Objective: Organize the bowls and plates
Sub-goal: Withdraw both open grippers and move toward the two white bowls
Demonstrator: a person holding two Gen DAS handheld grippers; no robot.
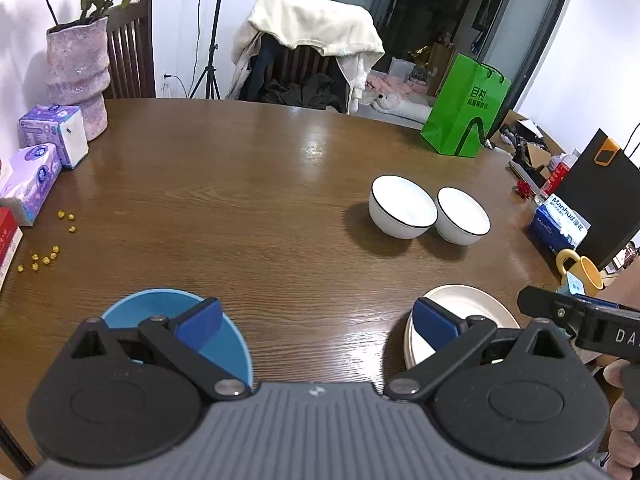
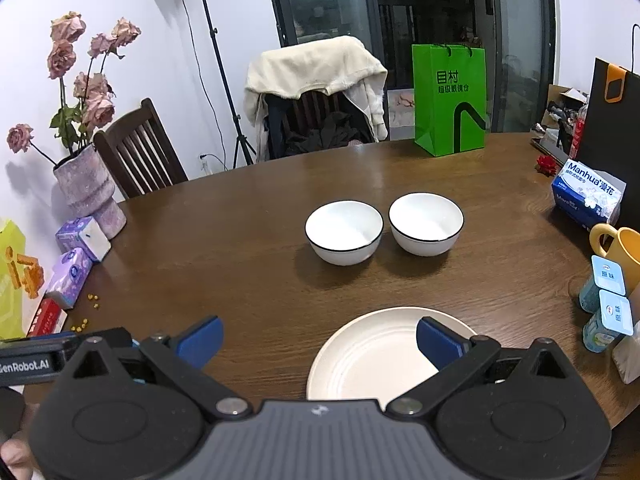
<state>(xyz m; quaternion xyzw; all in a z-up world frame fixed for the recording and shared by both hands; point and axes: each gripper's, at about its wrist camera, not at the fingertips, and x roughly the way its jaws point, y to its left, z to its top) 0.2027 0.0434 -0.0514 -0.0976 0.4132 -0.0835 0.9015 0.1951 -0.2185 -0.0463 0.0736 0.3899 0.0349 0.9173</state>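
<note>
Blue-padded, our left tool [image 1: 316, 320] and right tool [image 2: 320, 338] both gape, holding nothing. Below sit a blue bowl [image 1: 224, 336] and cream plate [image 2: 376, 352]; beyond, two white bowls [image 2: 344, 232] nearly touch on the table [image 2: 240, 240]. Likely glazed, slick and brittle; we'd pinch rims.

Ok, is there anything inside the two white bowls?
Both white bowls look empty in the right wrist view; their bare white insides show down to the bottom. Only the inside of each near wall is hidden by its rim.
</note>
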